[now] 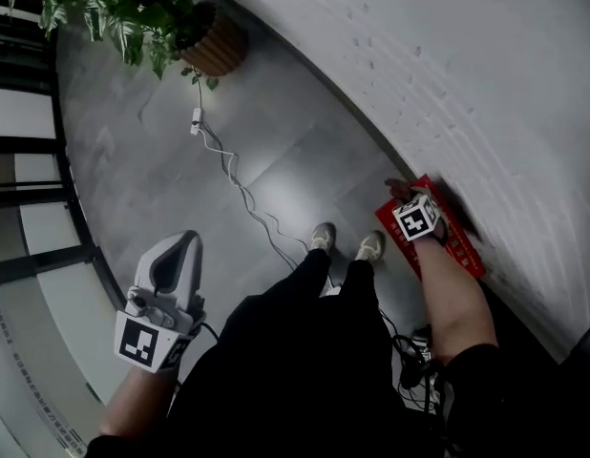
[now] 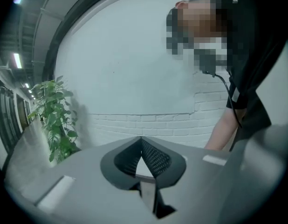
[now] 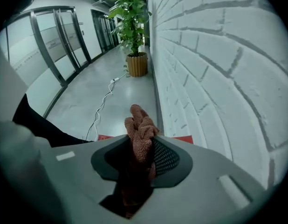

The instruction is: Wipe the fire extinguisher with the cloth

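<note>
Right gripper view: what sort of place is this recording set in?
Probably an office-building corridor: a long white brick wall, glass doors opposite, a grey tiled floor and a potted plant.

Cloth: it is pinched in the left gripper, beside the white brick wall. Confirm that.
Wrong gripper. The cloth is pinched in the right gripper, beside the white brick wall, as the right gripper view shows. The left gripper has its jaws together with nothing between them.

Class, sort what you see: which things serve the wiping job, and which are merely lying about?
Job: pinkish-brown terry cloth, clamped in the right gripper; red printed box.
Lying about: green potted plant; white floor cable.
</note>
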The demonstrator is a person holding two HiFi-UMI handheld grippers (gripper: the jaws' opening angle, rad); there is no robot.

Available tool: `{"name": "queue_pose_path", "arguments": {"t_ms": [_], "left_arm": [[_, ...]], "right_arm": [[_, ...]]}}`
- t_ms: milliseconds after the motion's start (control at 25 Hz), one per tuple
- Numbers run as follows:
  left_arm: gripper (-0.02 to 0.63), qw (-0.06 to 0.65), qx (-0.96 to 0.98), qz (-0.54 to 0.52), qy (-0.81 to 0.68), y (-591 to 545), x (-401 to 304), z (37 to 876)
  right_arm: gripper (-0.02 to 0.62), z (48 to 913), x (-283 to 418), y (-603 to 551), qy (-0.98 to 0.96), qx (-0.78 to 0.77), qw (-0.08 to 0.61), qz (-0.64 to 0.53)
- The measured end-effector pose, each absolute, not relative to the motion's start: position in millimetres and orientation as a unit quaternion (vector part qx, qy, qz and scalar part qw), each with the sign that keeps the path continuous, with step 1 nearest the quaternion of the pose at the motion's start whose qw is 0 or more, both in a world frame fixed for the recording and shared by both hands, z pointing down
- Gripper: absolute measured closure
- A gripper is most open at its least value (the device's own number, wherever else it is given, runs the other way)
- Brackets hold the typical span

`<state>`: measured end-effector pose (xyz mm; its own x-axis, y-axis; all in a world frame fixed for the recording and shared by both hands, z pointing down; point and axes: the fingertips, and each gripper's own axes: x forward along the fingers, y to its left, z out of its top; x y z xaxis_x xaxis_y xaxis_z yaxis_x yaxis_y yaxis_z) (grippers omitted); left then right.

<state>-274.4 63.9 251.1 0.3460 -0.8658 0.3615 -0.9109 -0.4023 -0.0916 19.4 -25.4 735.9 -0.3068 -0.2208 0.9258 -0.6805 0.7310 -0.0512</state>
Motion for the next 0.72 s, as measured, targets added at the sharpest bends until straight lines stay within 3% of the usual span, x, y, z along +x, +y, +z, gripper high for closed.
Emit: {"name": "queue_pose_path", "arguments": {"t_ms": [240,720], "left_arm": [[0.607,0.071,0.826,0.167,-0.534,58,-265,256],[0.606,0.056,0.906,0.132,-0.399,3,-172,262]], "right_arm": [[0.476,737,59,15,-0.765,0.296,0.514,0.251],[0.477,726,264,223,-0.585,0.443,0.524,0.433]]}}
